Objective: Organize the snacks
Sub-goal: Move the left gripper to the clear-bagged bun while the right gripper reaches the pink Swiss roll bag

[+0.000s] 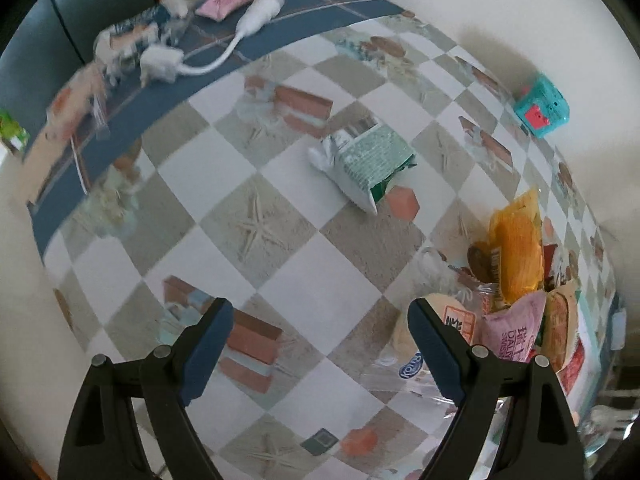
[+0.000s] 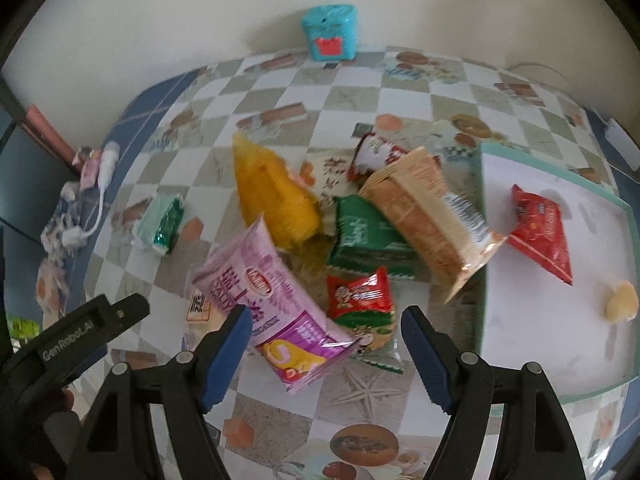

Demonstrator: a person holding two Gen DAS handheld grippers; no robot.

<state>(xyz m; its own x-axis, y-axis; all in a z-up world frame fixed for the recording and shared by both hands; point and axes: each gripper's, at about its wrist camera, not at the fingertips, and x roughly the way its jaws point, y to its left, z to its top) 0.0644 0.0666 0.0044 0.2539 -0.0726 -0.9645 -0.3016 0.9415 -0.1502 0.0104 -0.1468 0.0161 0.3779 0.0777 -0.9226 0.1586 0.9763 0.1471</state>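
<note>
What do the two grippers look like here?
Both grippers, left and right, have black plastic frames with grey rivets and blue ribbed fingers. The right view shows white lettering on the left one's black body. No sleeve or cable shows.

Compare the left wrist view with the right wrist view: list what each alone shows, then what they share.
Only the left wrist view: a green carton at the far left edge.

Only the right wrist view: the white tray holding a red packet and a small pale piece, plus the dark green packet in the pile.

Both: the teal box by the wall, the light green packet lying apart, the orange packet, the pink packet and the white corded device.
</note>
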